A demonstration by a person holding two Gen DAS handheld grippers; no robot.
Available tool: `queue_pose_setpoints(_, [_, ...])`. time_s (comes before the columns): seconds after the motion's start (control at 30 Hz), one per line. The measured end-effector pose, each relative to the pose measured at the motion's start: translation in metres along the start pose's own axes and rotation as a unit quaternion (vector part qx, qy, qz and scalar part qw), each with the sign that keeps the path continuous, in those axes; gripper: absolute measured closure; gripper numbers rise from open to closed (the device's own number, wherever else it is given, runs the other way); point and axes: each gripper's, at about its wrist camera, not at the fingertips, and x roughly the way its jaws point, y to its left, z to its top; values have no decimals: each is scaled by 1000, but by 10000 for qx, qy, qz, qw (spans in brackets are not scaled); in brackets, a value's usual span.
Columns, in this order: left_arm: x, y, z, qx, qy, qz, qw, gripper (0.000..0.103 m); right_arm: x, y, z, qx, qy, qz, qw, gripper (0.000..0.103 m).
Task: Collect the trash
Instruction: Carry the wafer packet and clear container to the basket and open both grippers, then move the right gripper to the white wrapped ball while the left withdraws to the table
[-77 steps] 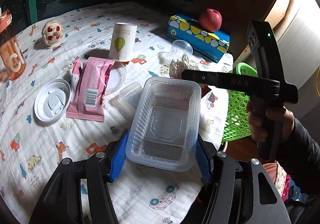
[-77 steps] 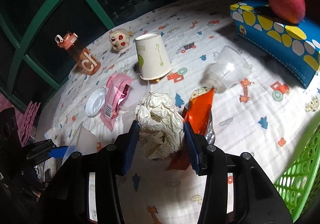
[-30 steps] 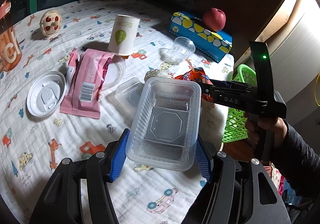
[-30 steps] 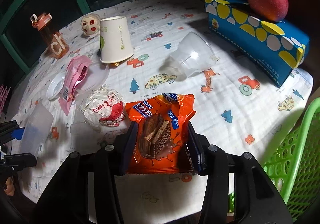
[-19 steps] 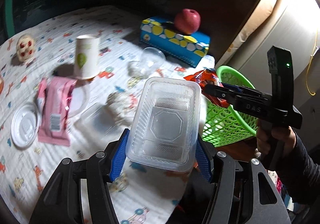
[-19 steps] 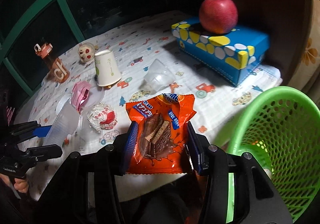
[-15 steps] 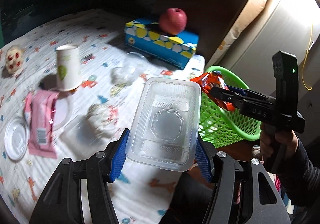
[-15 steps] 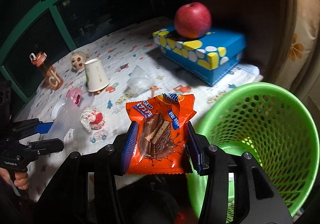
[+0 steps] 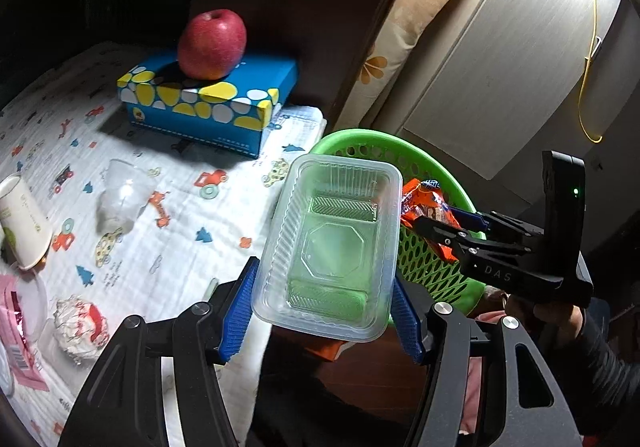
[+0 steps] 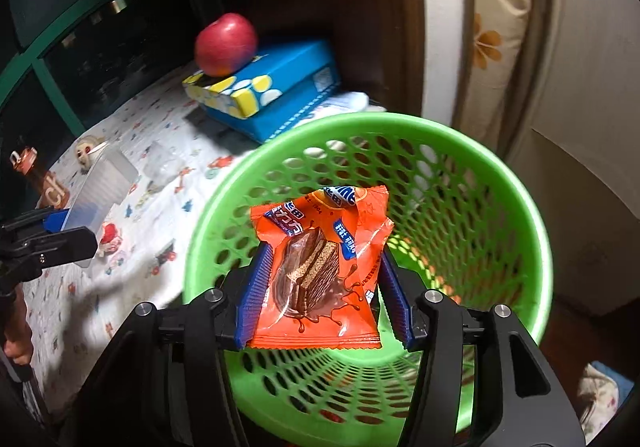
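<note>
Right gripper (image 10: 326, 279), jaws closed on an orange wrapper (image 10: 320, 275), holds it over the mouth of the green basket (image 10: 460, 151). Left gripper (image 9: 326, 307), jaws clamped on a clear tray (image 9: 332, 243), holds it above the table edge, beside the basket. An apple (image 9: 212, 44) rests on a blue box (image 9: 224, 103).

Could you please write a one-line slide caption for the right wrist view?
Right hand-held gripper holds an orange snack wrapper above the green basket.
</note>
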Motion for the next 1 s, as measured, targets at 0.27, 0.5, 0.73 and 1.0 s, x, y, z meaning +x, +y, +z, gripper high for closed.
queue_pose_setpoints(0.27, [35,-39,18,138,199,-152,9996,44,-10,-34,-11,242,18,-124,9996,39])
queue_pose_setpoints(0.5, [59,-54,22,44,360,-222,9991,43,-22,-45,-15,315,-74,-213,9993,32])
queue_pose_setpoints(0.73, [63,-56,19,-30,352,-247,9991,34,-30,-51,-20,383,-132,-230,9989,31])
queue_pose_setpoints(1.0, [37,-43,9,-38,113,158,9998,28,-37,-35,-17,241,-238,-42,9994,26])
